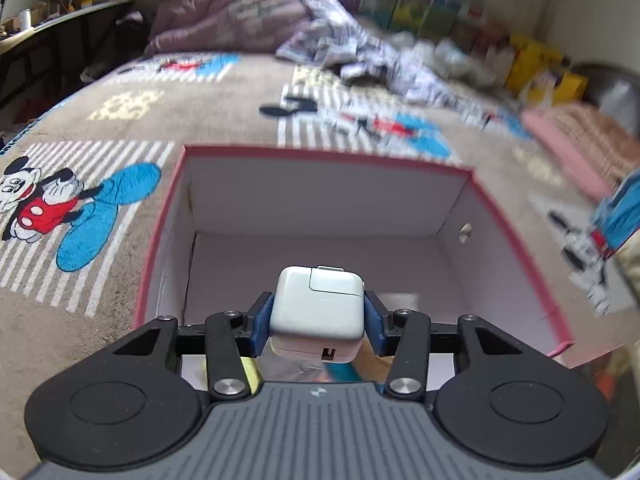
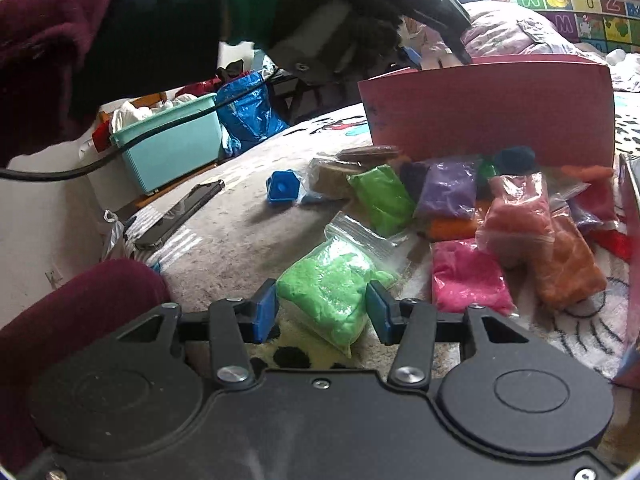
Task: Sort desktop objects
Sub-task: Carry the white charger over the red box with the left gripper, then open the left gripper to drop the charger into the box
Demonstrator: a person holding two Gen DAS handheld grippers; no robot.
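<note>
My left gripper (image 1: 318, 316) is shut on a white USB charger cube (image 1: 318, 308) and holds it above the open red-rimmed box (image 1: 516, 248), whose white inside shows bare. My right gripper (image 2: 322, 312) is open, its blue pads on either side of a light green bag of clay (image 2: 332, 288) lying on the blanket; the pads do not visibly squeeze it. The same box shows in the right wrist view as a pink wall (image 2: 488, 112), with the left hand and gripper above it.
Several coloured clay bags (image 2: 468, 276) lie in a pile before the box. A blue pentagon cup (image 2: 283, 187), a black phone (image 2: 176, 216) and a teal bin (image 2: 172, 144) are to the left. A cable (image 2: 120, 152) crosses the left side. Bedding is heaped behind the box (image 1: 240, 8).
</note>
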